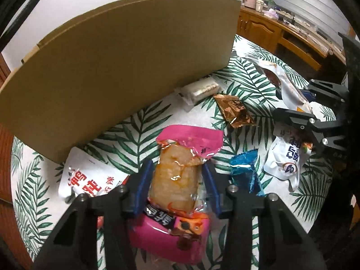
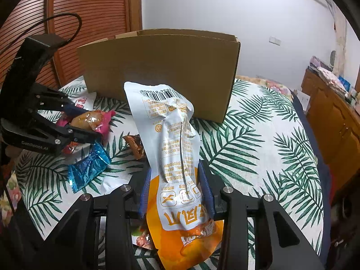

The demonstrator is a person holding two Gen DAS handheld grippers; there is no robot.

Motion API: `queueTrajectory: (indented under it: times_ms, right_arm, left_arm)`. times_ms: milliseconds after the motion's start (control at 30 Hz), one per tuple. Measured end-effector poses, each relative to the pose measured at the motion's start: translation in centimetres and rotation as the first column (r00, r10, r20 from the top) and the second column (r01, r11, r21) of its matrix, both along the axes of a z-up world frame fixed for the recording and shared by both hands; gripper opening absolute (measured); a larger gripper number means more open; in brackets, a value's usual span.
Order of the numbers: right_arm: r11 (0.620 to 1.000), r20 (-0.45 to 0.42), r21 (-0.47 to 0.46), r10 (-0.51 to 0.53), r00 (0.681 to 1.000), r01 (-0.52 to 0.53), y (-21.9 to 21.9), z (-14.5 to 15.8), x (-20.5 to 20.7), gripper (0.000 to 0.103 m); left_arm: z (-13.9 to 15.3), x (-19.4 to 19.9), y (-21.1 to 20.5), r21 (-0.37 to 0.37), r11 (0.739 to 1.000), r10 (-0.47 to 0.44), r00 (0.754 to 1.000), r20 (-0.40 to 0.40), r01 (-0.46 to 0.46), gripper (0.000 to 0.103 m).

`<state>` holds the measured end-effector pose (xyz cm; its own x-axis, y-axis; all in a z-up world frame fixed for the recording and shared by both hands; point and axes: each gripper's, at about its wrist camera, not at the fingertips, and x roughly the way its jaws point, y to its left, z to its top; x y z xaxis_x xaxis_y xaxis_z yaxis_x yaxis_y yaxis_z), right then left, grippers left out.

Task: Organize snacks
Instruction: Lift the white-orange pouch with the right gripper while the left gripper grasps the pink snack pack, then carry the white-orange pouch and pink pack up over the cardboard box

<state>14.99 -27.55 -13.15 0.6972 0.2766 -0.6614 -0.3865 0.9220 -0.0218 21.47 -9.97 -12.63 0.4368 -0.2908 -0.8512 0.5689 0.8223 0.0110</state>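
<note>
two packets gripped, each wrist view filling in the other

in my left wrist view the left gripper (image 1: 177, 180) has its blue pads pressed on either side of a pink-edged clear plastic packet with an orange-brown snack inside (image 1: 177, 175), so it is holding that packet, narrow jaws, just above the table. behind it stands the tall brown cardboard box (image 1: 126, 67), and only this view shows what lies at the box's foot: a white packet with red characters (image 1: 87, 180) touching the box's lower edge, a clear-wrapped pale roll-shaped snack (image 1: 200, 90) near the box's right corner, and a crumpled copper foil packet (image 1: 234, 110) just beside it. a crinkled blue foil wrapper (image 1: 245, 171) lies right of my pink packet, and a white pouch with dark blue print (image 1: 285, 159) sits under the other tool at the right edge.

my right wrist view shows what the left cannot: the right gripper (image 2: 177, 191) is clamped on a long white and orange pouch with a barcode (image 2: 173, 148), held upright in front of the box, whose open top flaps show here. from this side i also see the left gripper from outside, at the left, with the pink packet between its fingers, over the green palm-leaf tablecloth (image 2: 258, 135).
</note>
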Motion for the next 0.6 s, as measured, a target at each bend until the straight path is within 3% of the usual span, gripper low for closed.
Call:
queueTrajectory:
  times_ms: [300, 600]
  right_arm:
    - [1.000, -0.008, 0.008, -0.013, 1.000, 0.013, -0.3, -0.2, 0.6, 0.039]
    - [1.000, 0.021, 0.014, -0.011, 1.000, 0.011, -0.3, 0.0, 0.0, 0.039]
  left_arm:
    - [-0.3, -0.3, -0.2, -0.009, 1.000, 0.021, 1.000, 0.014, -0.020, 0.038]
    - [1.1, -1.5, 1.0, -0.108, 0.990, 0.100, 0.993, 0.061, -0.093, 0.037]
